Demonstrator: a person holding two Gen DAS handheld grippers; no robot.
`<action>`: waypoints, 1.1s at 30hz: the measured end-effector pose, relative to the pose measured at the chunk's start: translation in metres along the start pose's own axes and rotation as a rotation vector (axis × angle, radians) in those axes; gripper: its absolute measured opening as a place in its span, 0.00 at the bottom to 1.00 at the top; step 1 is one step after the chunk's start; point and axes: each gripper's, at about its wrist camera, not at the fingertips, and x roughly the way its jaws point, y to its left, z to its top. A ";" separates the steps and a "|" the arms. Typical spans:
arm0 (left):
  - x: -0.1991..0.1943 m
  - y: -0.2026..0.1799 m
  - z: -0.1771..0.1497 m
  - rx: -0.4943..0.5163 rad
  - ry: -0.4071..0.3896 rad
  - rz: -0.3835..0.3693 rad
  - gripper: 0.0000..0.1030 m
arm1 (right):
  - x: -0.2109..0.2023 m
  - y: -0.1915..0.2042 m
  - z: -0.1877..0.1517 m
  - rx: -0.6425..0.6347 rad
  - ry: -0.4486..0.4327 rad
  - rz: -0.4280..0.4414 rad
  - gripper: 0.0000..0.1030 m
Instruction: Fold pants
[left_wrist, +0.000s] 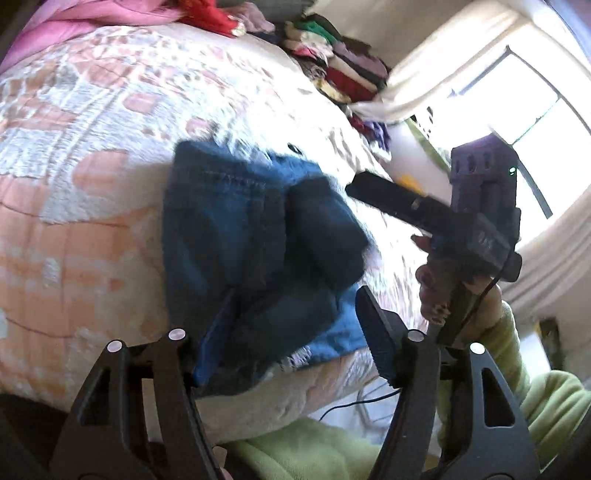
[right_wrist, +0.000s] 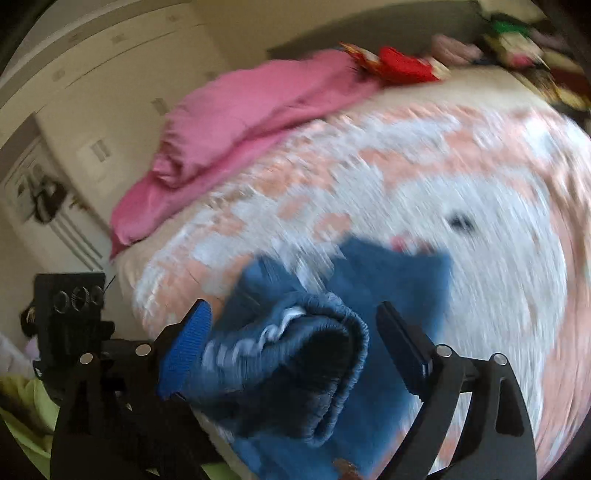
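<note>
Our left gripper (left_wrist: 286, 328) sits at 6 o'clock in its own view, its two fingers spread wide with a fold of the blue denim pants (left_wrist: 240, 240) lying in the gap and draping over the left finger; we cannot tell whether it grips the cloth. The pants lie bunched near the front edge of the bed (left_wrist: 92, 155), on its peach and white quilt. Toward 3 o'clock our right gripper (left_wrist: 373, 192) hovers beside the pants, the hand (left_wrist: 436, 284) under it in a green sleeve. At 1 o'clock a stack of folded clothes (left_wrist: 340, 70) rests by the curtain. In the right wrist view the right gripper (right_wrist: 295, 332) stands wide open at 6 o'clock with the rolled waistband of the pants (right_wrist: 317, 332) between its fingers, blurred by motion. A pink blanket (right_wrist: 240, 110) lies at 11 o'clock.
</note>
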 end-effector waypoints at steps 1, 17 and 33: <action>0.003 -0.003 -0.002 0.011 0.011 0.001 0.59 | -0.001 -0.005 -0.010 0.037 0.004 0.001 0.91; 0.019 -0.013 -0.003 0.084 0.033 0.080 0.69 | 0.014 0.003 -0.028 0.027 0.030 0.023 0.36; 0.001 -0.020 -0.007 0.148 -0.014 0.199 0.81 | -0.026 0.003 -0.032 0.052 -0.039 -0.156 0.87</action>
